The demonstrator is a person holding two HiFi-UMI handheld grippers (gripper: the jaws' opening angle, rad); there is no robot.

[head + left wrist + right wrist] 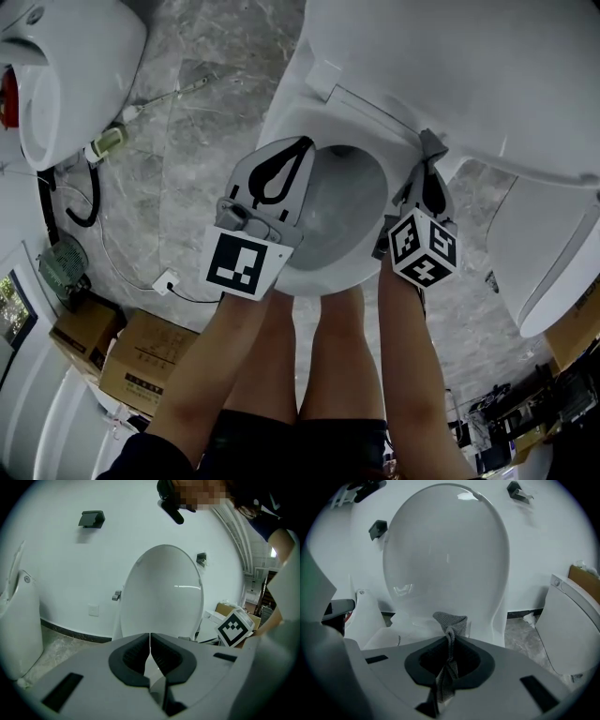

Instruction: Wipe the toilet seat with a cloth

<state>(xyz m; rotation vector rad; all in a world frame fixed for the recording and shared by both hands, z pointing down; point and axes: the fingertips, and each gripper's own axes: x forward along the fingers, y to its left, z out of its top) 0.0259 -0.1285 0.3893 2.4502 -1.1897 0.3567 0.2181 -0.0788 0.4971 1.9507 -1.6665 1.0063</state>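
The right gripper (449, 643), fingers clamped on the grey cloth (450, 619), holds it just beside the toilet seat (328, 277)'s right-of-frame rim. The left gripper (150, 645)'s fingers are closed on nothing.

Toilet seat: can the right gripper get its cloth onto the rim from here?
Probably yes: the right gripper, shut on the grey cloth, hovers beside the toilet seat, lid raised, nothing between.

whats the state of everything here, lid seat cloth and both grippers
toilet lid: raised, upright
toilet seat: down on the bowl
left gripper: shut, nothing between its jaws
right gripper: shut on the cloth
cloth: bunched, one end sticking out past the jaws
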